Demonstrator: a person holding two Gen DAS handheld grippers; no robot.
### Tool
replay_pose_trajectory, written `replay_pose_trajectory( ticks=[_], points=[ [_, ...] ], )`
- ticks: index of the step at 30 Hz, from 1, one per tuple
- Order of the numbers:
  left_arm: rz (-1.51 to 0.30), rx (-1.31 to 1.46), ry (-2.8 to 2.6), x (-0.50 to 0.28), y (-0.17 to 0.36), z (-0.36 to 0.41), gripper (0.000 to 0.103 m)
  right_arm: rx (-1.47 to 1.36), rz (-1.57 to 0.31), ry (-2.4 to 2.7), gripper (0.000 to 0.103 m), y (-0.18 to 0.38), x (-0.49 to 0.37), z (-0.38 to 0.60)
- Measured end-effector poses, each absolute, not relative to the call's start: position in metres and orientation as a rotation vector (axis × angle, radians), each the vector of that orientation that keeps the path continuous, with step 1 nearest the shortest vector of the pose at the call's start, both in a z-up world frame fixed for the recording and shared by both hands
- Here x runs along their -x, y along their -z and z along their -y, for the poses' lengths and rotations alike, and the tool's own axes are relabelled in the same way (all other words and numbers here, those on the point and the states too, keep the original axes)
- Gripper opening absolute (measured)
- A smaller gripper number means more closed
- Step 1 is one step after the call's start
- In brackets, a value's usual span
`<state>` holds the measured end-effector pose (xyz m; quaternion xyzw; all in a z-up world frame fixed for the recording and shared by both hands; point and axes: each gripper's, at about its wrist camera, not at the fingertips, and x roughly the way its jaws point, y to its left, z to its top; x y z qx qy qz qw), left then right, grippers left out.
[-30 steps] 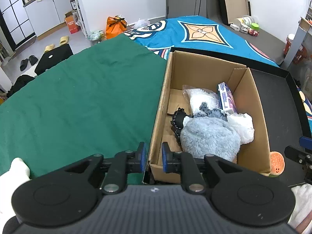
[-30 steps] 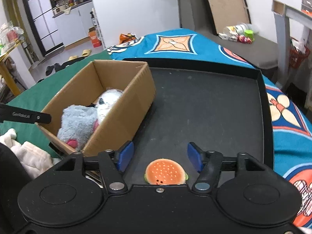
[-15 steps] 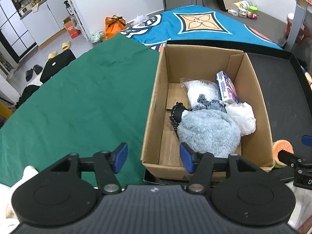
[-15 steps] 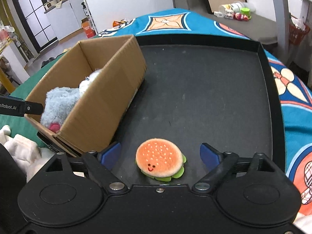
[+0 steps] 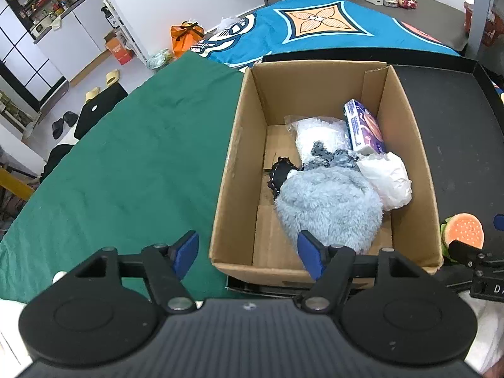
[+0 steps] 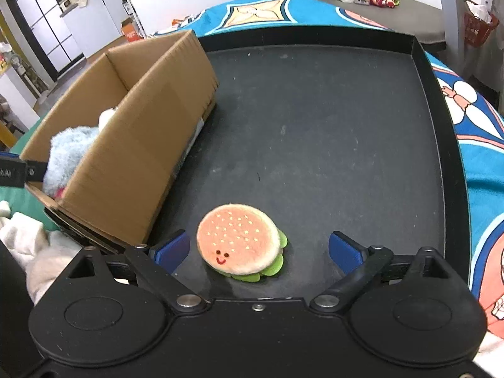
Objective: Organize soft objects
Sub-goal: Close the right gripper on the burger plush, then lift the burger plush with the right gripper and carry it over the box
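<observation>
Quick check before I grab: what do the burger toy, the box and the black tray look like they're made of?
Burger toy: soft plush, fuzzy nap, stitched smile and dots, felt-like green edge.
Box: brown corrugated cardboard, matte; folded flaps and raw cut edges show.
Tray: black, rigid raised rim, dull scuffed and dusty floor; probably plastic or coated metal, cannot tell which.

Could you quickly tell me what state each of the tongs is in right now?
Left tongs: opening, empty, straddling the cardboard box corner.
Right tongs: opening, nothing gripped; burger plush lies between the fingers, untouched.
</observation>
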<state>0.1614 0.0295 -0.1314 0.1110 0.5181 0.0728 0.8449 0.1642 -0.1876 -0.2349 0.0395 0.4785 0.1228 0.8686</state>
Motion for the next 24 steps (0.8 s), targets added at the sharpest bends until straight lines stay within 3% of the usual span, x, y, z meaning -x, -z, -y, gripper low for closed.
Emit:
replay_pose_trajectory(
  ticks=[9, 11, 14, 15, 24],
  points=[
    [-1.112, -0.215, -0.203, -0.166, 0.133, -0.031, 0.069, -0.051, -1.024, -0.206, 0.096, 0.245, -0.163, 0.189],
    [-1.111, -0.219, -0.209, -0.166, 0.132, -0.031, 0.069, -0.051, -1.011, -0.222, 0.09, 0.245, -0.162, 0.189],
    [-1.112, -0.222, -0.213, -0.165, 0.131, -0.031, 0.069, -0.023, -0.991, -0.232, 0.054, 0.239, -0.16, 0.188],
    [-1.113, -0.225, -0.216, -0.165, 0.131, -0.031, 0.069, -0.006, -0.987, -0.22, 0.051, 0.237, -0.16, 0.188],
    [-1.101, -0.238, -0.22, -0.161, 0.125, -0.032, 0.069, -0.051, -0.93, -0.209, 0.05, 0.22, -0.157, 0.202]
  ],
)
